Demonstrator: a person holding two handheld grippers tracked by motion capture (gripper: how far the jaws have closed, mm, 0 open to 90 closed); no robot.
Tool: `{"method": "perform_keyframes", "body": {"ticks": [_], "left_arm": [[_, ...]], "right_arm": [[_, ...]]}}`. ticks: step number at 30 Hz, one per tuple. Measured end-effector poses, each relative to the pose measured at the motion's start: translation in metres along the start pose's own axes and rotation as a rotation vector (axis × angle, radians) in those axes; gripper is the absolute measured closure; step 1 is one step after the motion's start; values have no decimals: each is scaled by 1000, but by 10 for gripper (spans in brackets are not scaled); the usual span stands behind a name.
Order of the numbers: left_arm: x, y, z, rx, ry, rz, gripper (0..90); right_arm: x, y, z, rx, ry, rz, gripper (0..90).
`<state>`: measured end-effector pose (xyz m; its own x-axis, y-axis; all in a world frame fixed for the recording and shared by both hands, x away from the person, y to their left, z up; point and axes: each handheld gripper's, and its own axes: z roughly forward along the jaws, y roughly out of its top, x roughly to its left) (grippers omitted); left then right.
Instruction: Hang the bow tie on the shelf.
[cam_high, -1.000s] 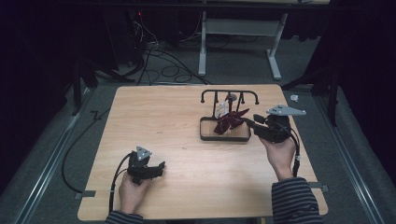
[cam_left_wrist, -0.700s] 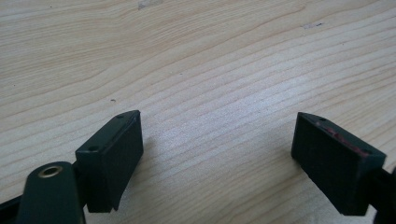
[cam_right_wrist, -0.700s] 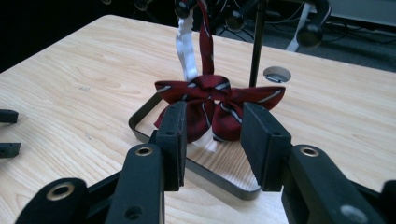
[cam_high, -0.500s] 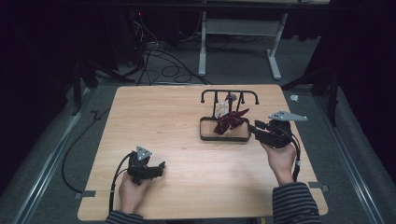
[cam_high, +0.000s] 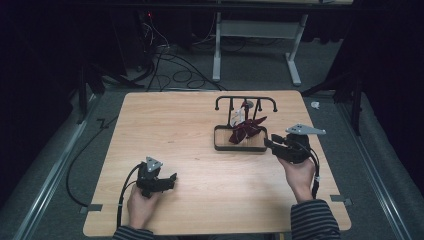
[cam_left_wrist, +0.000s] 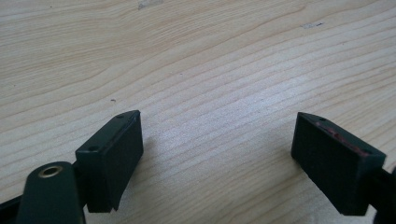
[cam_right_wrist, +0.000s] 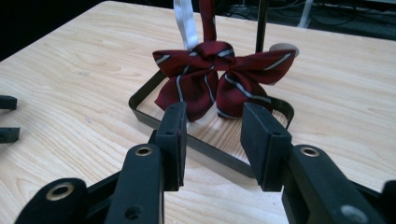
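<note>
Before the right claw (cam_right_wrist: 212, 140), bow tie (cam_right_wrist: 219, 77)

No readable text, label, brand, number or sign anywhere: none on wooden table (cam_high: 175, 120), none on striped bow tie (cam_right_wrist: 219, 77), none on black stand (cam_high: 240, 146), none on gripper bodies.

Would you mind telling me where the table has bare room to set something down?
The table is bare across its whole left half, from the far edge down to the left gripper, and along the near edge between the two hands. It is crowded on the right: the rack with its tray holds the dark red bow tie, and the right gripper sits just beside it.
</note>
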<state>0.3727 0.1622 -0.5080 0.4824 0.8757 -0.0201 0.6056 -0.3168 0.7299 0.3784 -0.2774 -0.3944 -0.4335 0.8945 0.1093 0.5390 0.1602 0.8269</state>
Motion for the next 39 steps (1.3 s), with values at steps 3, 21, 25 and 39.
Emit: {"method": "perform_keyframes", "body": {"ticks": [3,21,25,39], "left_arm": [[0,0,0,0,0,0,173],[0,0,0,0,0,0,173],[0,0,0,0,0,0,173],[0,0,0,0,0,0,172]], "right_arm": [[0,-4,1,2,3,9,625],[-3,-25,6,27,14,44,623],[-3,-27,7,31,16,47,623],[-4,-40,12,44,27,78,618]]}}
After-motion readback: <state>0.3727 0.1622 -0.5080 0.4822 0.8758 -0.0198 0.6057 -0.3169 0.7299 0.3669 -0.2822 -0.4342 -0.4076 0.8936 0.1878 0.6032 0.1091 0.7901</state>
